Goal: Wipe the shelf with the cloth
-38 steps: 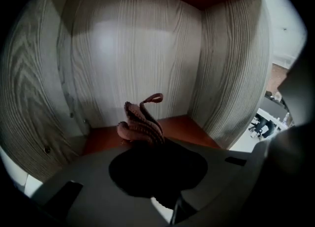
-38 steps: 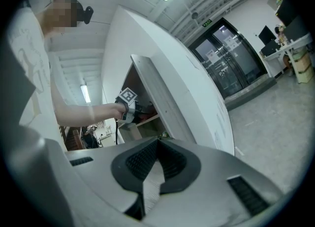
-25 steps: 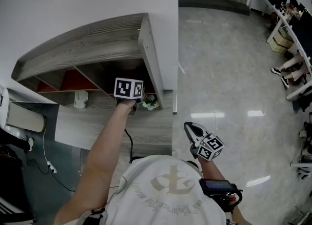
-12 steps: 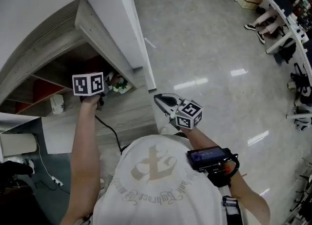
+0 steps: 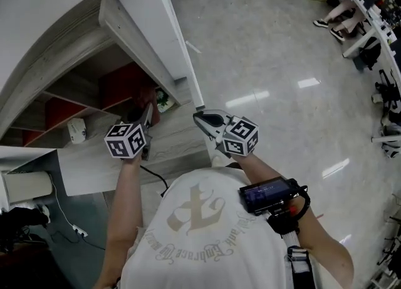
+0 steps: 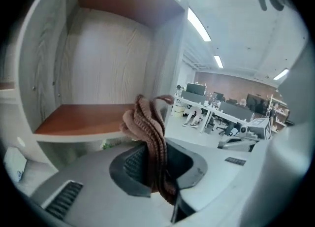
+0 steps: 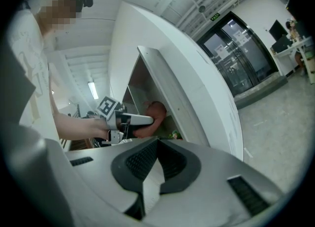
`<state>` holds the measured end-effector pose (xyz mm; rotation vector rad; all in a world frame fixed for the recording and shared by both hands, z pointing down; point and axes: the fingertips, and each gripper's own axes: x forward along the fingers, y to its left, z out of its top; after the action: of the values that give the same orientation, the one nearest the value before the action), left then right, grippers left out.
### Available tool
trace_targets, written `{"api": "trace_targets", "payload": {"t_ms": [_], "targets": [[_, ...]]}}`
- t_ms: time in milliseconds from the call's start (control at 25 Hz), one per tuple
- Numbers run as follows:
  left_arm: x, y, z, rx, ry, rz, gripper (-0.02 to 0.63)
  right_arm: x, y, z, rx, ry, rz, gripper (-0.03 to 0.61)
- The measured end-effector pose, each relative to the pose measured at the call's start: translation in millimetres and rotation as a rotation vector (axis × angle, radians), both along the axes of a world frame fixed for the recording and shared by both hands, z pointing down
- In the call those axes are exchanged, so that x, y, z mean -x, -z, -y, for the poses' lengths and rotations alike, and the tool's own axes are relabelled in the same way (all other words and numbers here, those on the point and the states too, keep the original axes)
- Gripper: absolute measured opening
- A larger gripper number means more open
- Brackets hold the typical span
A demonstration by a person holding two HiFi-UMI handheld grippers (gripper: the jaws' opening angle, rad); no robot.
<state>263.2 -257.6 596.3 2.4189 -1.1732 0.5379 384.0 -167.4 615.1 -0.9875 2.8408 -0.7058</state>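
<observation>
Here the left gripper (image 5: 148, 113) is held out in front of the open shelf (image 5: 123, 28), a grey wood-grain unit with reddish-brown boards inside. In the left gripper view its jaws are clamped on the cloth (image 6: 149, 131), a brown ribbed knit that is bunched between the dark pads and sticks out past their tips. The cloth's free end stands in front of the edge of a reddish-brown board (image 6: 81, 118) in one compartment. Whether it touches that edge cannot be told.

In the head view the cloth (image 5: 148, 96) shows as a dark reddish lump at the mouth of the shelf, just beside a small green plant (image 5: 165, 101). The right gripper view shows the same lump (image 7: 155, 113) ahead of the left gripper's white jaws, close to the shelf's upright side panel (image 7: 172, 98).

The right gripper (image 5: 198, 119) is held apart from the shelf, near its outer corner, above the glossy floor (image 5: 269, 56). Its jaws are together at the tips with nothing between them (image 7: 155, 158).

A small white box (image 5: 77, 130) lies on a lower board, further left. A black cable (image 5: 154, 178) hangs below the left gripper. The person wears a white printed shirt (image 5: 200, 231) and a black device (image 5: 268, 196) strapped on the right forearm.
</observation>
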Motion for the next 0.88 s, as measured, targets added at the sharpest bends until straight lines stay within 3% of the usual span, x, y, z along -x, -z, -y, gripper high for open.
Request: {"api": "trace_targets", "payload": {"t_ms": [480,880], "targets": [[83,-28,-102,-0.064,0.241,-0.109,0.064,33,14,-16,-0.041,0.094,-0.042,0.005],[104,-34,-148,-0.078,0.307,-0.12,0.064,73,15,-25,-0.059,0.199,-0.061,0.003]]}}
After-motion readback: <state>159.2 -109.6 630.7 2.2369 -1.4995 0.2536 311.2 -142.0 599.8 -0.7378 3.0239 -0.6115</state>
